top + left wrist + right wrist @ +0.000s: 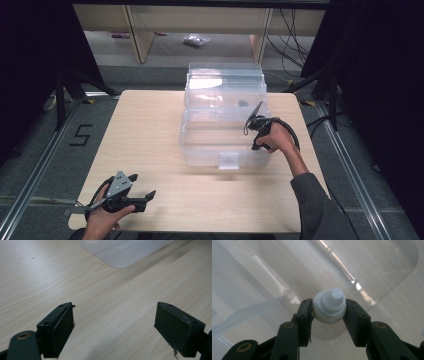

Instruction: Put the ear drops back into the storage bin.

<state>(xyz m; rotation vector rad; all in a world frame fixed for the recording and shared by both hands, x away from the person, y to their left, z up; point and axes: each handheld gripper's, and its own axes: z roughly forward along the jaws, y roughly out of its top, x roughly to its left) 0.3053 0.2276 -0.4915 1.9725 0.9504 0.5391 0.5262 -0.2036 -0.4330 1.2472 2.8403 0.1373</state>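
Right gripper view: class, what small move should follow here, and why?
Probably lower the right gripper a little and open it. Its jaws are clamped on the small white plastic screw-top bottle, which hangs over the clear plastic storage box, so release looks near. The left gripper waits open over the wooden table.

Grey floor (30, 145) marked "5", black curtains (30, 50) either side, pale shelving (140, 30) behind.

Light wood table (150, 130) on grey floor w/ a black "5" mark (80, 135), a small clear bag (196, 40) & loose black cables (290, 37) at the back.
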